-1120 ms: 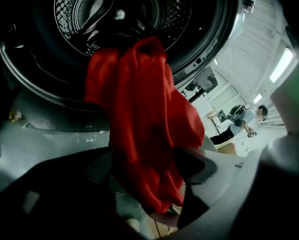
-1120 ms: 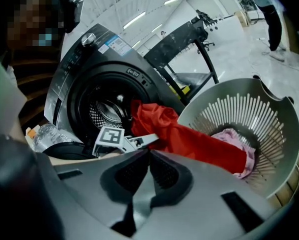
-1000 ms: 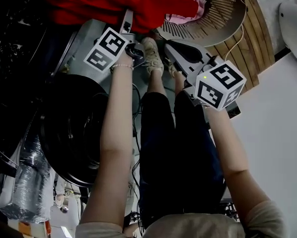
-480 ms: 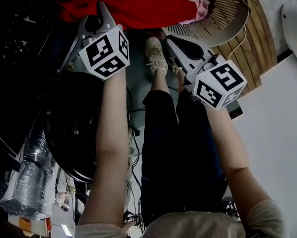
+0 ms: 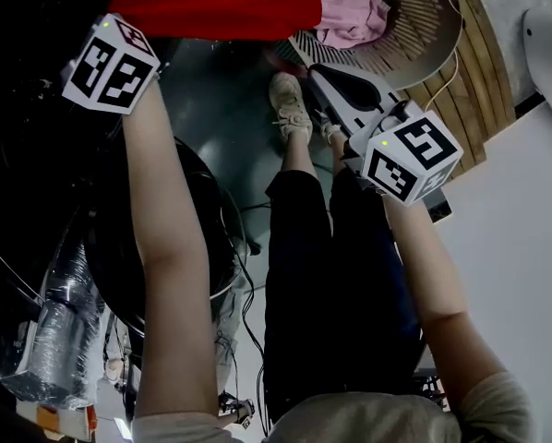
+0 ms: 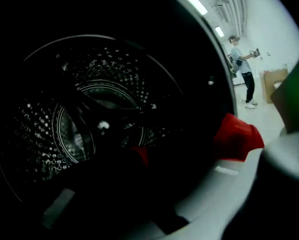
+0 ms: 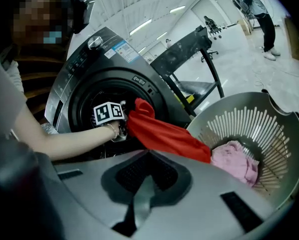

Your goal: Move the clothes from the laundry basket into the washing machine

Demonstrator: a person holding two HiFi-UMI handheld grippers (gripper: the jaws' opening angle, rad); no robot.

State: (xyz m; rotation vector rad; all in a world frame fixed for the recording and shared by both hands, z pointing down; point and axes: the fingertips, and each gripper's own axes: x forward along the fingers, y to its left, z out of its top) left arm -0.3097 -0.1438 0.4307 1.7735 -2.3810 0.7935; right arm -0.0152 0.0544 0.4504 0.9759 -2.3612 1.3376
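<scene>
A red garment [image 7: 164,134] stretches from the laundry basket [image 7: 277,129] to the washing machine's [image 7: 87,64] round opening. My left gripper [image 7: 120,129] is shut on its far end at the drum mouth. In the head view only that gripper's marker cube [image 5: 110,63] shows, with the red garment [image 5: 225,7] beyond it. The left gripper view looks into the dark drum [image 6: 89,114], with red cloth [image 6: 237,136] at the rim. A pink garment [image 7: 234,159] lies in the basket. My right gripper [image 7: 147,159] is shut and holds nothing, short of the basket.
The machine's open door [image 5: 147,247] hangs at the left of the head view, beside the person's legs and shoes [image 5: 290,109]. A black metal stand [image 7: 189,49] is behind the basket. Another person [image 6: 243,69] and a cardboard box [image 6: 273,81] are far off.
My left gripper closed on the red garment near the basket and carried it left to the drum mouth, drawing the cloth out long. The right gripper has stayed put.
</scene>
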